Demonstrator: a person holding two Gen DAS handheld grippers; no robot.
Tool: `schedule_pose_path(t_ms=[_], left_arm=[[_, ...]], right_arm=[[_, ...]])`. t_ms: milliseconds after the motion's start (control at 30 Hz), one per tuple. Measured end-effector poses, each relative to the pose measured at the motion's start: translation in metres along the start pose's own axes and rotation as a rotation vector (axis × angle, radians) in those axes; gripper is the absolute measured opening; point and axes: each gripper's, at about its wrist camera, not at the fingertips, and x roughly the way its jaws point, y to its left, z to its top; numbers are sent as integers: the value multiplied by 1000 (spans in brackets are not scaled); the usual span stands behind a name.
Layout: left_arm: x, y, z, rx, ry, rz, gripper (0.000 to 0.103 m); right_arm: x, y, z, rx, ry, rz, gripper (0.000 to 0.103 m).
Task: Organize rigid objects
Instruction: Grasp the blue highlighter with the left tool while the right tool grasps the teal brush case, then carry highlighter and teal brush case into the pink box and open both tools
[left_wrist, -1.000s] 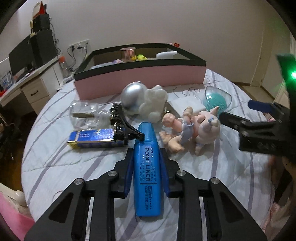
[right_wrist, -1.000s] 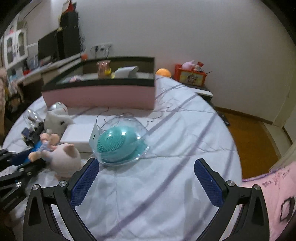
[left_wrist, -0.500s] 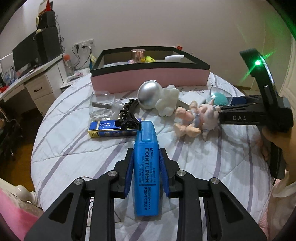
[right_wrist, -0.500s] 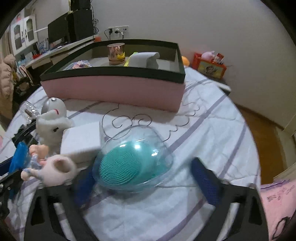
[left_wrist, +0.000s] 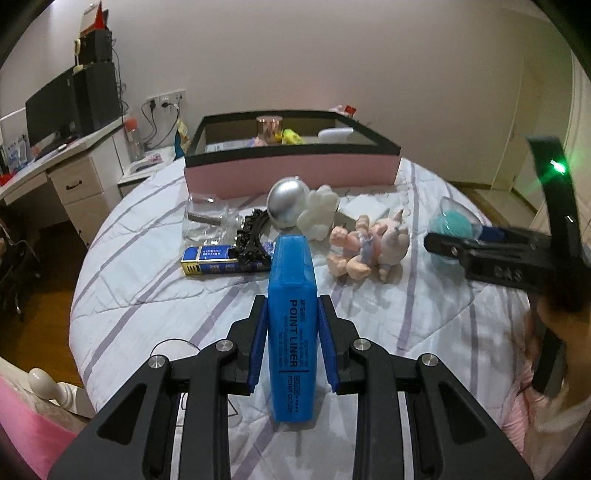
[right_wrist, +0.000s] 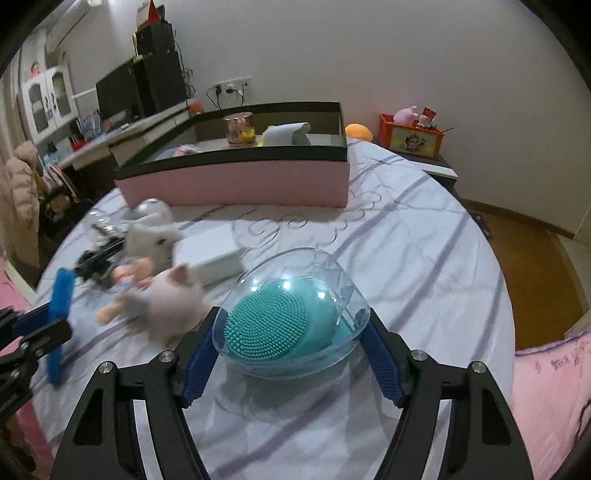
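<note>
1. The left gripper (left_wrist: 291, 343) is clamped on a blue highlighter (left_wrist: 291, 332), held above the striped bed sheet (left_wrist: 147, 280), on the near side of the pink storage box (left_wrist: 291, 173).
2. The right gripper (right_wrist: 291, 350) has its blue pads (right_wrist: 197, 365) pressed against both sides of a clear case with a teal brush (right_wrist: 288, 325), in front of the pink storage box's right half.
3. A pig doll (left_wrist: 369, 247), silver ball (left_wrist: 288, 201) and small blue box (left_wrist: 210, 260) lie between the pink storage box and the grippers.

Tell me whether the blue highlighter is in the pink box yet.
Not yet. The highlighter is clamped in the left gripper over the bed, short of the pink box.
</note>
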Motion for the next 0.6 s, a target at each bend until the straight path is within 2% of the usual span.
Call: schedule_pose_path(t_ms=[233,500,600], left_arm=[[-24,-10,5,12,-75,22,27],[-45,-6,9,-22,-157,24,27],[-54,-6,13,-34,-192,46,27]], right_arm=[[-42,24,-8,23,-119,45,74],[-61,53,-7,-10,-169,98,74],[-69,61,-6,-23,-192,79,74]])
